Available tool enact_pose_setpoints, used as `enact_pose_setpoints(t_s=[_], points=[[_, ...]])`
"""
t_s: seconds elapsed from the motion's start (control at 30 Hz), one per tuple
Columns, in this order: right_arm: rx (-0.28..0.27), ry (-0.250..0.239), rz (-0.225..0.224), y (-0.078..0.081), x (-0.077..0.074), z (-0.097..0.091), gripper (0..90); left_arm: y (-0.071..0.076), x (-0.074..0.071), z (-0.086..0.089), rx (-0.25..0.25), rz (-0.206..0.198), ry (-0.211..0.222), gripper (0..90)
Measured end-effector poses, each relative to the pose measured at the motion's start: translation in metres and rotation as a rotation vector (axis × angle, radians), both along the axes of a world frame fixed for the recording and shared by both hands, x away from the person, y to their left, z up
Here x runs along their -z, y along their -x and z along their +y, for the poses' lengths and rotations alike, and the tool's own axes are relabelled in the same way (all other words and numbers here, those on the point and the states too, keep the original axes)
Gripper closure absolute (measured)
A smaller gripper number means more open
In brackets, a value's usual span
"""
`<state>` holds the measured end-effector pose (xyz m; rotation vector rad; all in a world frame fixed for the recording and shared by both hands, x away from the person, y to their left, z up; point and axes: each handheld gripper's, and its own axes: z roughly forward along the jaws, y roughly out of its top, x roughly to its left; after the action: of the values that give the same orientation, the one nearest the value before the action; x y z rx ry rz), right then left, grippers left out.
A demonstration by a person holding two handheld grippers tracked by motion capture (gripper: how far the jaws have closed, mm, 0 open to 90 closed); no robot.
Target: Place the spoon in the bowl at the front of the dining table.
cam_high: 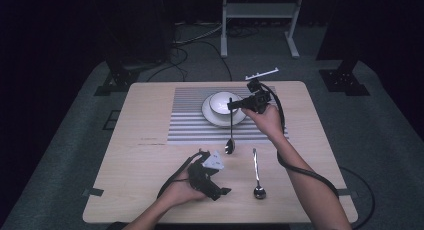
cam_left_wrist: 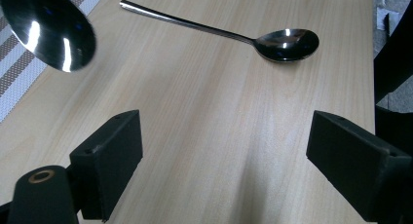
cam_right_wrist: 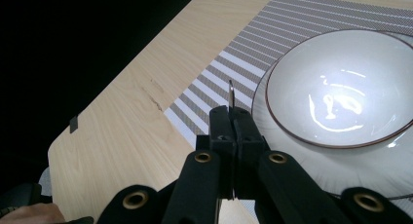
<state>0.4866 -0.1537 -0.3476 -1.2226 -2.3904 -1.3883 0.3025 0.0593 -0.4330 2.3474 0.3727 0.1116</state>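
Observation:
My right gripper (cam_high: 232, 106) (cam_right_wrist: 231, 121) is shut on the tip of a steel spoon's handle (cam_right_wrist: 231, 93). That spoon (cam_high: 230, 132) hangs straight down over the front of the placemat, beside a white bowl (cam_high: 219, 102) (cam_right_wrist: 341, 87) on a white plate (cam_high: 209, 118). Its bowl end (cam_left_wrist: 48, 29) shows at the upper left of the left gripper view. A second spoon (cam_high: 256, 175) (cam_left_wrist: 287, 39) lies flat on the wood near the front edge. My left gripper (cam_high: 220, 182) (cam_left_wrist: 224, 160) rests low on the table to that spoon's left, jaws open wide with bare wood between them.
A grey-and-white striped placemat (cam_high: 190, 120) (cam_right_wrist: 234, 63) covers the far middle of the wooden table (cam_high: 150, 190). Cables trail from both grippers. Beyond the table stand a white metal frame (cam_high: 260, 20) and dark stands on a grey floor.

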Motion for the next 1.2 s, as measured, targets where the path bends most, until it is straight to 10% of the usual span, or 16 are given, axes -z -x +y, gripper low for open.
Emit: enact_pose_setpoints(t_s=[1.2], points=[[0.114,-0.033,0.001,-0.054,-0.03,-0.007,88.8,-0.002,-0.001,0.005,-0.003,0.005,0.012,9.9]])
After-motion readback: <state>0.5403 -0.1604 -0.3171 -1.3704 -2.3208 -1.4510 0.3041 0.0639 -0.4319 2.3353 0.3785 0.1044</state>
